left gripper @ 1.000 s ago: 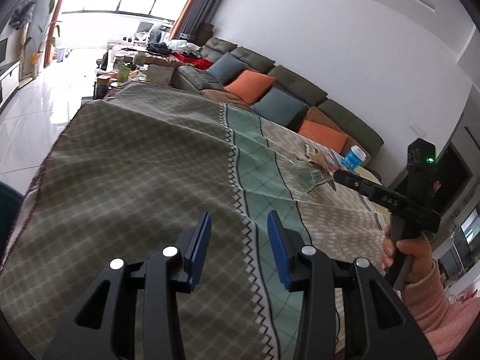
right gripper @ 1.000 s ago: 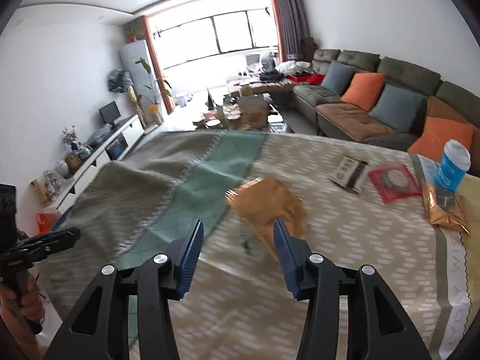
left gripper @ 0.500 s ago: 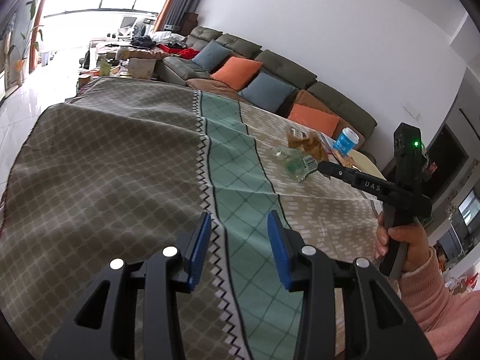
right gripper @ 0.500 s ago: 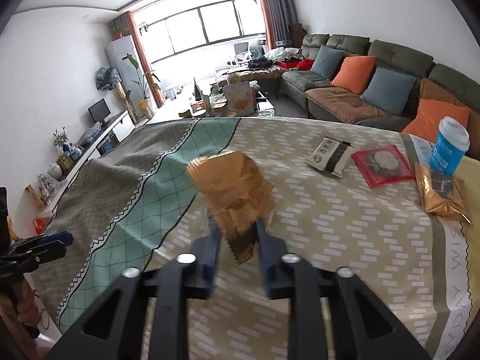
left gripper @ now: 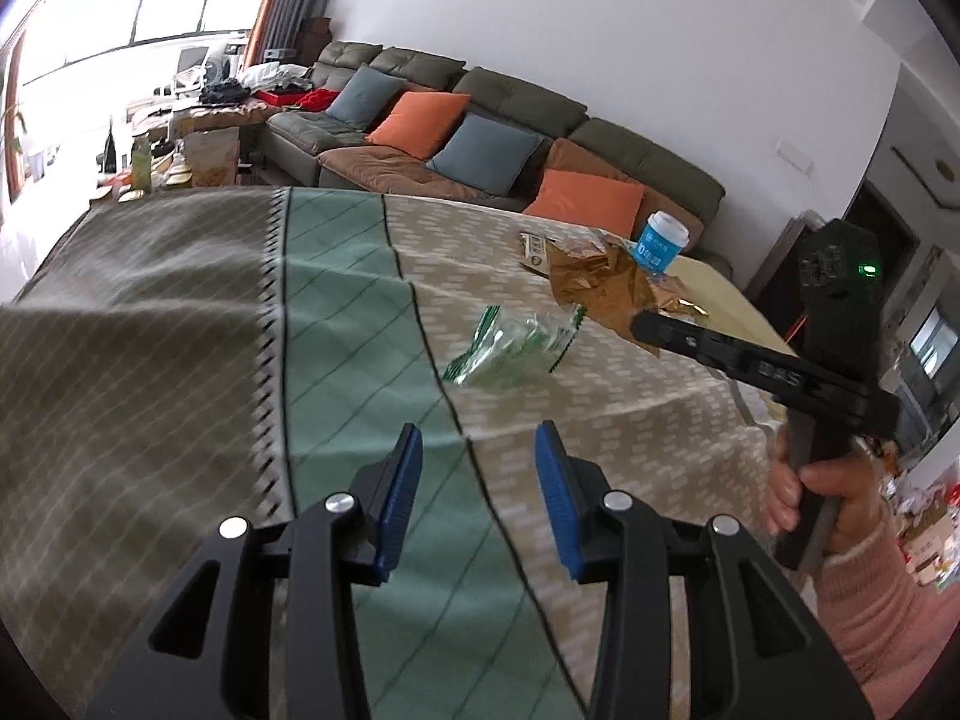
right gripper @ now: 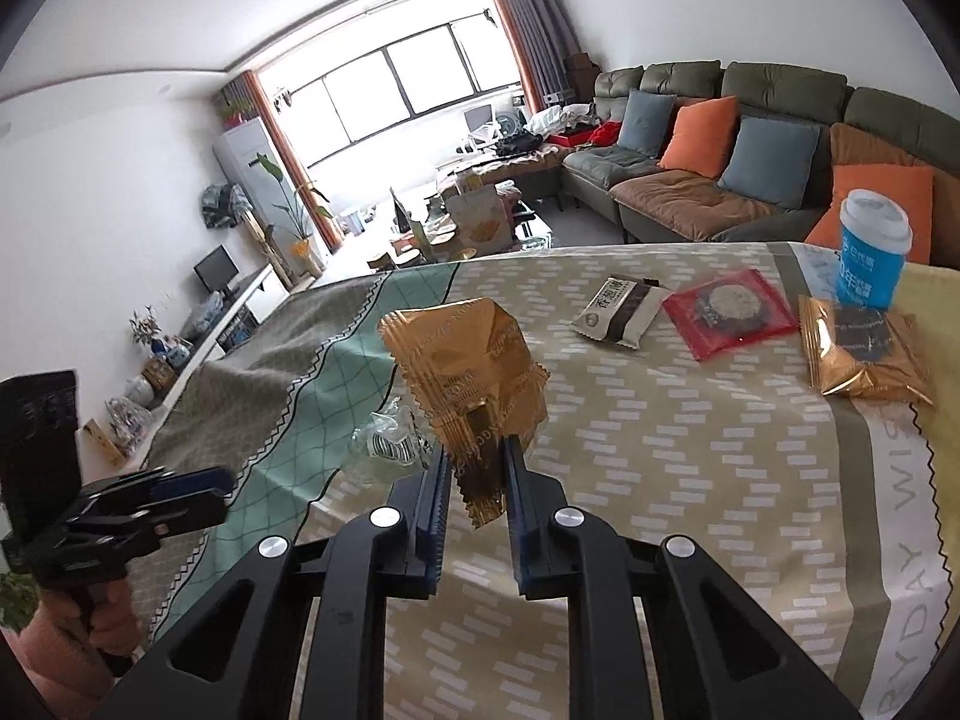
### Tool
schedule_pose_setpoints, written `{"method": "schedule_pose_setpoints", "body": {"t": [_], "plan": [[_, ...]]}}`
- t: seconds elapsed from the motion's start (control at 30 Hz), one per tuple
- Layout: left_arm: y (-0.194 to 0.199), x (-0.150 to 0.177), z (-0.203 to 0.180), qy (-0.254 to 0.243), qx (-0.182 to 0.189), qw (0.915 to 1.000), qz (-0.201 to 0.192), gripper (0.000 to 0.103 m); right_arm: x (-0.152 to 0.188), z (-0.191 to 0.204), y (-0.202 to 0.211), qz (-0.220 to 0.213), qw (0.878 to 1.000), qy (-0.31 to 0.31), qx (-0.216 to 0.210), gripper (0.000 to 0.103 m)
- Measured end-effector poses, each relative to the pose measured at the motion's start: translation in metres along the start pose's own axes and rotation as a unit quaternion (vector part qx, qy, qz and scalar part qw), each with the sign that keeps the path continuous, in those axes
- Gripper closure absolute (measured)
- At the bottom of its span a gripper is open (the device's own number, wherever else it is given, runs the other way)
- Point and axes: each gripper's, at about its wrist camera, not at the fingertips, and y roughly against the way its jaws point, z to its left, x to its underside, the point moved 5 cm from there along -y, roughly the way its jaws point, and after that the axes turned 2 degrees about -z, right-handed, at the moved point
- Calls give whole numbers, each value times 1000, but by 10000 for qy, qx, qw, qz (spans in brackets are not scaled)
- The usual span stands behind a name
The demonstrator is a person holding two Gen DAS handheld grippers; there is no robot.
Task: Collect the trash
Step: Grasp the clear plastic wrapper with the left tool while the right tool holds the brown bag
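Observation:
My right gripper (right gripper: 474, 468) is shut on a crumpled gold wrapper (right gripper: 468, 372) and holds it above the table; the wrapper also shows in the left wrist view (left gripper: 600, 288). A clear green-printed plastic wrapper (left gripper: 516, 348) lies on the tablecloth, partly hidden behind the gold one in the right wrist view (right gripper: 390, 444). My left gripper (left gripper: 480, 498) is open and empty, low over the green stripe, short of the clear wrapper. It also shows at the left of the right wrist view (right gripper: 174, 498).
On the far table side lie a black-and-white packet (right gripper: 621, 309), a red packet (right gripper: 726, 312), a gold packet (right gripper: 858, 354) and a blue paper cup (right gripper: 870, 258). The patterned tablecloth (left gripper: 180, 330) covers the table. A sofa (left gripper: 480, 120) stands behind.
My right gripper closed on the gold wrapper and lifted it off the table. My left gripper swung right toward the clear wrapper and stayed open.

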Motion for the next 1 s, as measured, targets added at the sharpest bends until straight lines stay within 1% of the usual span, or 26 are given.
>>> {"method": "schedule_pose_setpoints", "body": {"t": [0.13, 0.3, 0.67, 0.87, 1.0], "plan": [[-19, -9, -8, -152, -71, 9998, 78, 62, 2, -3, 4, -38, 10000, -40, -75, 86], [-30, -17, -16, -261, -124, 9995, 96, 62, 5, -9, 4, -34, 9998, -114, -151, 86], [-39, -21, -19, -408, -233, 9988, 124, 62, 3, -21, 8, -101, 9993, -256, -272, 86], [-43, -24, -20, -460, -236, 9986, 140, 62, 3, -23, 9, -105, 9990, -293, -320, 86], [-49, -25, -25, -593, -232, 9978, 178, 62, 3, -25, 10, -99, 9987, -329, -365, 86]]}}
